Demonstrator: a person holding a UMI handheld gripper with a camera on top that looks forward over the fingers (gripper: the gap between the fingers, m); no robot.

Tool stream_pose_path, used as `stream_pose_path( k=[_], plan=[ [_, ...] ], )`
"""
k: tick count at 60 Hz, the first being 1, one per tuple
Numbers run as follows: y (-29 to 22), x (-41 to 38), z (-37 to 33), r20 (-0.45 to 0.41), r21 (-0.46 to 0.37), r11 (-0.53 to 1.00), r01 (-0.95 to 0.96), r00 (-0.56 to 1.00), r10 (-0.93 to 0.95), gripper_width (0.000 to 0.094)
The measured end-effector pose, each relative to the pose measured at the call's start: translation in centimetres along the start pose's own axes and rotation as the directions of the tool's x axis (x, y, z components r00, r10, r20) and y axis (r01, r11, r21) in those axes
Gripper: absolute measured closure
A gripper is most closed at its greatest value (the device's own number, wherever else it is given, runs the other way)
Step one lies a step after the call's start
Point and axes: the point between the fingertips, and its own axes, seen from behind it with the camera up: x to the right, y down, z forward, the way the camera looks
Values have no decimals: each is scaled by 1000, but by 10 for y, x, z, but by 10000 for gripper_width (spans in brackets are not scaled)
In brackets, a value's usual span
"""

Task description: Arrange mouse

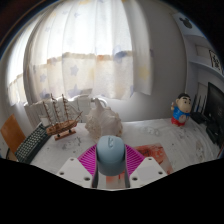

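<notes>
A light blue-grey computer mouse point(110, 157) sits between my gripper's point(111, 161) two fingers, its rounded back facing the camera. The magenta pads point(91, 160) press against both its sides, so the gripper is shut on the mouse. It is held above a white patterned tabletop point(170, 145). The mouse's underside and front are hidden.
A model sailing ship point(60, 116) stands at the left, with a dark keyboard point(30, 143) in front of it. A pale plush figure point(100, 115) sits ahead. A small cartoon figurine point(181, 110) stands at the right. Curtains point(90, 50) hang behind.
</notes>
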Motion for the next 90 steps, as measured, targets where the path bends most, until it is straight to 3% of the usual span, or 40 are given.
stream_pose_path(
  k=[7, 22, 27, 30, 32, 34, 37, 51, 62, 90],
  plan=[
    [-4, 59, 23, -49, -8, 1000, 25, 998, -26, 578],
    [96, 115, 72, 0, -159, 986, 44, 999, -45, 540],
    [121, 116, 77, 21, -197, 979, 43, 999, -40, 452],
    [117, 117, 76, 28, -180, 983, 46, 999, -42, 388],
    [118, 121, 74, 16, -192, 980, 55, 998, -53, 257],
    [117, 124, 70, -2, -200, 978, 55, 998, -56, 66],
    [109, 124, 57, 2, -202, 979, 41, 999, -42, 111],
    [76, 131, -76, 15, -268, 962, 49, 999, -46, 82],
    [69, 143, -159, -4, -248, 960, 133, 990, -138, 83],
    [74, 135, -173, 2, -243, 966, 82, 996, -84, 84]
  ],
)
